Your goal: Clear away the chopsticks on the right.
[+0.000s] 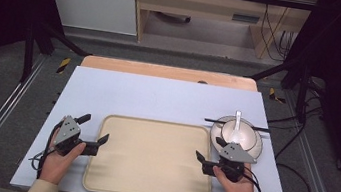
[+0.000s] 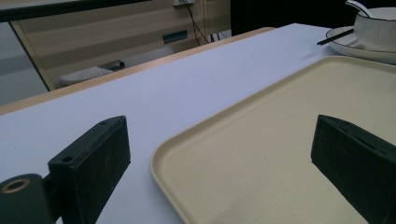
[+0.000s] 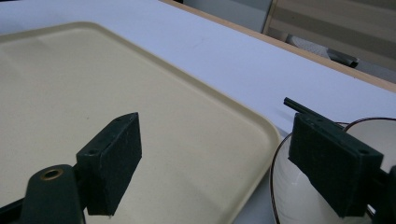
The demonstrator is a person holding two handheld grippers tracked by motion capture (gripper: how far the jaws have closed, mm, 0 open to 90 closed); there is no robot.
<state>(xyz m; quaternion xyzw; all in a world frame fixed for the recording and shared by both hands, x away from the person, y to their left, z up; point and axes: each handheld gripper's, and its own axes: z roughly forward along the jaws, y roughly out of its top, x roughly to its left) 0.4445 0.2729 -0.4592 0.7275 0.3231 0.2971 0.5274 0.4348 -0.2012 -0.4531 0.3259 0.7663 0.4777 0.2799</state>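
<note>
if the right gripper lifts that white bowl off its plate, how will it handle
The bowl looks like glazed ceramic, so probably stiff, slick and breakable. A spoon stands loose in it and may slide or clatter if it tilts. The chopsticks lie across the plate behind it and could roll if nudged.

Both grippers (image 1: 95, 130) (image 1: 207, 148) low (jaws spread wide).

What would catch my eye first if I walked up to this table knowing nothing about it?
Probably the big beige tray lying bare in the middle of the white table. On either side a person holds an open hand-held gripper, left and right. At the right stands a white bowl on a plate, with a spoon inside.
</note>
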